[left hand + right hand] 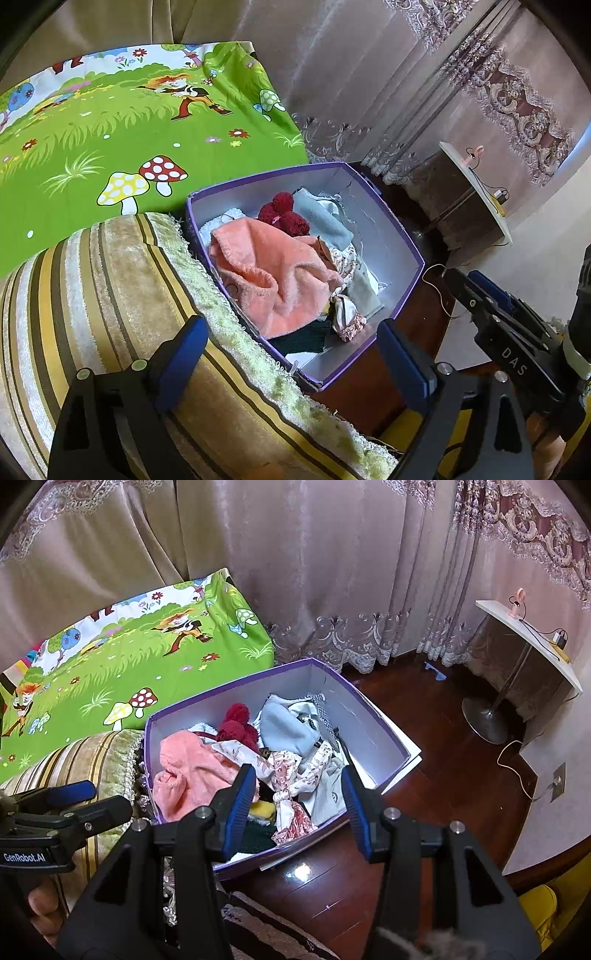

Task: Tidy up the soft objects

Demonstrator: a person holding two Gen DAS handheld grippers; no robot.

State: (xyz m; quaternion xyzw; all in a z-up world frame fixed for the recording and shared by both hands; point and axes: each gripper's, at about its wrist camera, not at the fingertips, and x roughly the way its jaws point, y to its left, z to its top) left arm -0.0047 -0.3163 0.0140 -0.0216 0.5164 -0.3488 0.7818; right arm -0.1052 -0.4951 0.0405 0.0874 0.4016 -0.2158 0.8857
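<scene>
Purple-rimmed box set on dark wooden floor, left long side pressed against striped cushion, far short end near green cartoon-print sheet. Long axis running from the near corner by the grippers away toward the curtain.

Inside, a heap of soft things: peach fleece cloth bunched along the cushion-side wall, filling the near half, long axis lying along the box's length. Dark red pompom piece just beyond it toward the far end. Pale blue cloth by the far end, leaning toward the opposite wall. Floral-print knotted fabric in the middle, trailing toward the near rim. Stretch by the right-hand wall bare.

Left gripper spread wide, nothing between the pads, hovering over the box's near corner and cushion edge. Right gripper partly spread, gripping nothing, poised above the box's near rim, floral fabric seen in the gap below.
</scene>
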